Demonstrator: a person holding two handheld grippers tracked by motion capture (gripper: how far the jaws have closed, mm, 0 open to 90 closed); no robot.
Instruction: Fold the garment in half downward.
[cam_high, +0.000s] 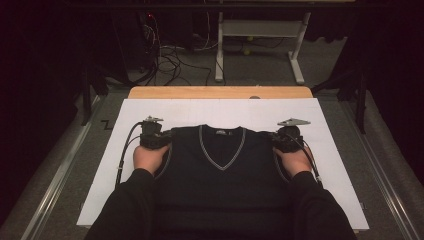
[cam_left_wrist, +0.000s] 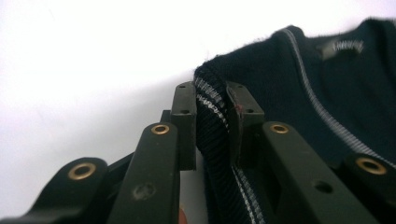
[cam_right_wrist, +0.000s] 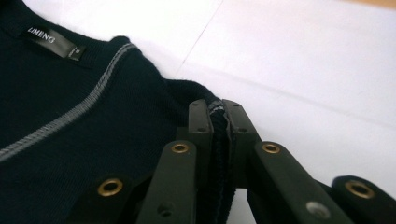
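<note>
1. One tabletop (cam_high: 150, 92) with a wooden far edge, covered by a white sheet (cam_high: 260, 112); both are otherwise bare around the work.
2. One dark sleeveless vest (cam_high: 220, 165) with grey V-neck trim lies flat, front up, on the middle of the sheet, neck toward the far edge.
3. Left tongs (cam_left_wrist: 211, 100) are clamped on the vest's left shoulder at the striped armhole edge; ribbed fabric is bunched between the pads and looks slightly raised off the sheet.
4. Right tongs (cam_right_wrist: 217, 112) are pinched nearly closed on the right shoulder edge, with a thin fold of knit between the pads.
5. Neck label (cam_right_wrist: 55, 43) sits inside the collar, well apart from either grip.
6. Risk, judged: the right bite is shallow, near the fabric edge, so it could slip out on a lift.
7. Risk, judged: uneven raising of the two shoulders would skew the vest and wrinkle the body.
8. Risk, judged: a hard pull apart could stretch the knit ribbing.
</note>
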